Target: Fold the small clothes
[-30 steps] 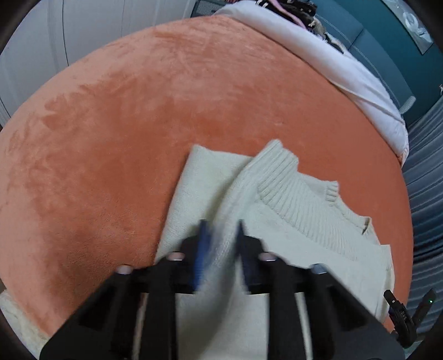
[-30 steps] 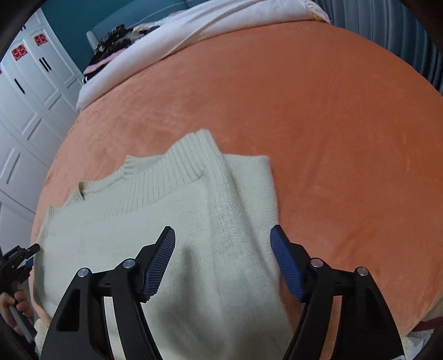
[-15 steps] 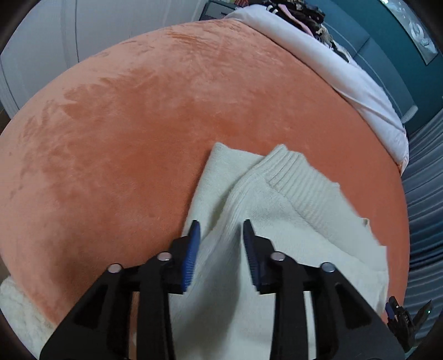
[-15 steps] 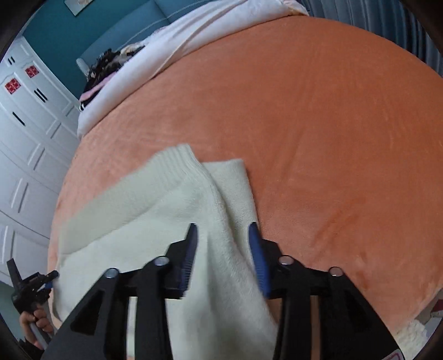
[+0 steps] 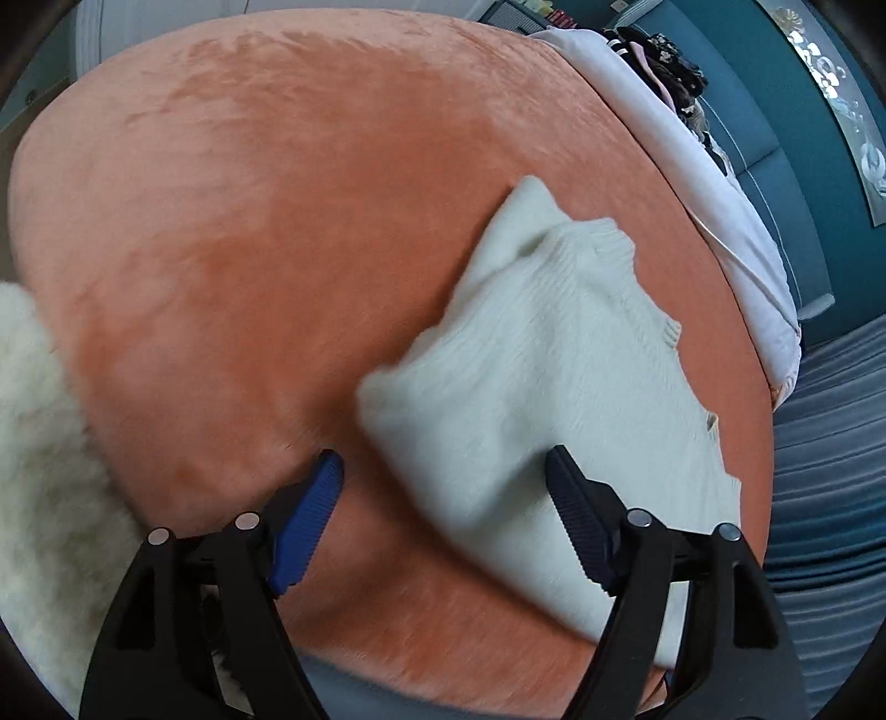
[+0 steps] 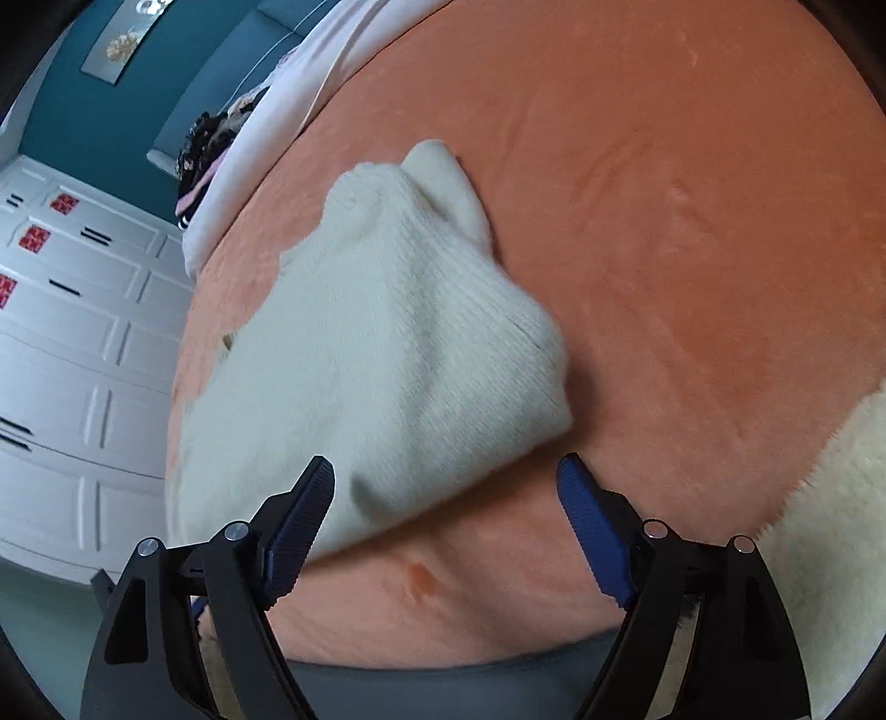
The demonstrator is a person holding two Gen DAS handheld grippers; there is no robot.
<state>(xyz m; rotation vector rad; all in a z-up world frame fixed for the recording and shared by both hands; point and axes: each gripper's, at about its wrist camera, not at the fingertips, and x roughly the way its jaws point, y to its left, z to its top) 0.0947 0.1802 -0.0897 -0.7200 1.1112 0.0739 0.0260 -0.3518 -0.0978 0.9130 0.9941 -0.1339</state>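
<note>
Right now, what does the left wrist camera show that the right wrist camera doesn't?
Only the left wrist view shows grey pleated fabric at the right edge. Only the right wrist view shows white cupboard doors. Both show the cream sweater bunched on the orange blanket, a white fluffy throw, and the camera's own gripper, left gripper and right gripper, jaws open.

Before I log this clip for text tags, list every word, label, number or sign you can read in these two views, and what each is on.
No text can be read in either view.
Red square stickers on the white cabinet doors: a pattern shows, too small and blurred to read.
Framed picture on the teal wall: a pale motif, no lettering visible.
Sweater, orange cover, tongs: no label or brand visible.
</note>
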